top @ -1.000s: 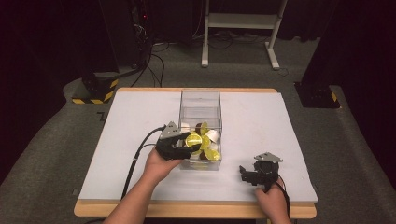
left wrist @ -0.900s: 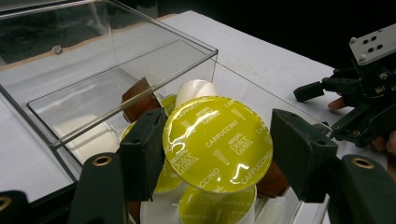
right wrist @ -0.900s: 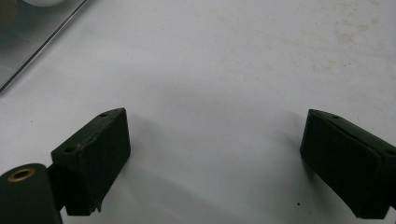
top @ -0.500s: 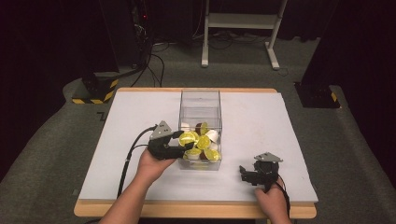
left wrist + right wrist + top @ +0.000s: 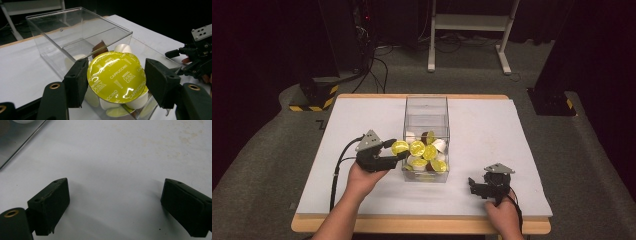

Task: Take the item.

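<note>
My left gripper (image 5: pixel 398 152) is shut on a coffee capsule with a yellow foil lid (image 5: pixel 400 146), held just left of the clear plastic box (image 5: pixel 426 107) and above the table. In the left gripper view, the capsule (image 5: pixel 116 80) sits between both black pads (image 5: pixel 76 82), its lid facing the camera. Several more yellow-lidded, white and brown capsules (image 5: pixel 426 152) lie in the near end of the box. My right gripper (image 5: pixel 473 186) rests open near the table's front right. In its own view, the right gripper (image 5: pixel 113 205) has only bare white tabletop between its jaws.
The white table (image 5: pixel 512 135) has free room left and right of the box. The left gripper's cable (image 5: pixel 337 170) loops toward the front edge. On the floor behind stand a black base with yellow stripes (image 5: pixel 314 97) and a white frame (image 5: pixel 467 30).
My left gripper has drawn back to the left with the yellow-lidded capsule, from over the box's near end to just outside its left wall. The right gripper has stayed put.
</note>
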Demonstrator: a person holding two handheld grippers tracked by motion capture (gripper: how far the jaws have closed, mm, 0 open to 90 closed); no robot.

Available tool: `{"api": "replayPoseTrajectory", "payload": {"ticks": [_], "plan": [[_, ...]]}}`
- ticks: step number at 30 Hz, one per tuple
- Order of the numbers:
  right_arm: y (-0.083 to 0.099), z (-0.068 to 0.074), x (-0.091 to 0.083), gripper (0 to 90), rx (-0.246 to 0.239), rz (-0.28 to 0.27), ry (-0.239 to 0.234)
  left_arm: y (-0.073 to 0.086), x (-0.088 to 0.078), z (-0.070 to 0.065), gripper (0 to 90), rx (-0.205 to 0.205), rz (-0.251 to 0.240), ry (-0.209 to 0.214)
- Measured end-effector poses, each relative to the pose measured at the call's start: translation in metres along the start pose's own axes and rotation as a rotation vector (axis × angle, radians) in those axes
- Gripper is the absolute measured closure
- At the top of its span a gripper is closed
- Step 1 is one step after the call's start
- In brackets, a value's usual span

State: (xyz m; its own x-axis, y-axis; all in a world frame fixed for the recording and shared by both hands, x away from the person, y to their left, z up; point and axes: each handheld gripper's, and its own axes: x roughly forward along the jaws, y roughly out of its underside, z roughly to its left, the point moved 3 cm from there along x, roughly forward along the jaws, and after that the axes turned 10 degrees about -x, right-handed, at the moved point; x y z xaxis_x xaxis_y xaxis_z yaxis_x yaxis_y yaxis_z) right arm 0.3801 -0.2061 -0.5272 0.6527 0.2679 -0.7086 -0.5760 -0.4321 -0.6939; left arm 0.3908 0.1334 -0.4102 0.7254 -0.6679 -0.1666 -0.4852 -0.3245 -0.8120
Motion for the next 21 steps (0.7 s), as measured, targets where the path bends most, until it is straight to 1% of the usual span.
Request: {"api": "replayPoseTrajectory", "payload": {"ticks": [2, 5, 7, 8, 9, 10, 14, 16, 19, 20, 21], "plan": [[0.000, 0.000, 0.000, 8.4, 0.000, 0.000, 0.000, -0.001, -0.004, 0.005, 37.8, 0.005, 0.000, -0.010], [0.000, 0.000, 0.000, 8.4, 0.000, 0.000, 0.000, -0.002, -0.008, 0.010, 37.8, -0.011, -0.010, -0.018], [0.000, 0.000, 0.000, 8.4, 0.000, 0.000, 0.000, -0.003, -0.012, 0.015, 37.8, -0.011, -0.011, -0.024], [0.000, 0.000, 0.000, 8.4, 0.000, 0.000, 0.000, -0.004, -0.013, 0.016, 37.8, -0.019, -0.017, -0.028], [0.000, 0.000, 0.000, 8.5, 0.000, 0.000, 0.000, -0.004, -0.015, 0.018, 37.8, -0.007, -0.011, -0.033], [0.000, 0.000, 0.000, 8.4, 0.000, 0.000, 0.000, -0.005, -0.016, 0.020, 37.8, -0.006, -0.012, -0.039], [0.000, 0.000, 0.000, 8.4, 0.001, 0.000, -0.001, -0.006, -0.020, 0.026, 37.8, -0.017, -0.025, -0.056], [0.000, 0.000, 0.000, 8.5, 0.000, 0.000, -0.001, -0.006, -0.023, 0.030, 37.8, -0.008, -0.023, -0.066], [0.000, 0.000, 0.000, 8.4, -0.001, 0.000, 0.000, -0.006, -0.025, 0.034, 37.8, -0.021, -0.037, -0.078], [0.000, 0.000, 0.000, 8.4, -0.001, 0.000, 0.000, -0.006, -0.026, 0.036, 37.8, -0.012, -0.033, -0.082], [0.000, 0.000, 0.000, 8.5, -0.001, 0.000, 0.000, -0.005, -0.026, 0.038, 37.8, -0.015, -0.035, -0.087]]}}
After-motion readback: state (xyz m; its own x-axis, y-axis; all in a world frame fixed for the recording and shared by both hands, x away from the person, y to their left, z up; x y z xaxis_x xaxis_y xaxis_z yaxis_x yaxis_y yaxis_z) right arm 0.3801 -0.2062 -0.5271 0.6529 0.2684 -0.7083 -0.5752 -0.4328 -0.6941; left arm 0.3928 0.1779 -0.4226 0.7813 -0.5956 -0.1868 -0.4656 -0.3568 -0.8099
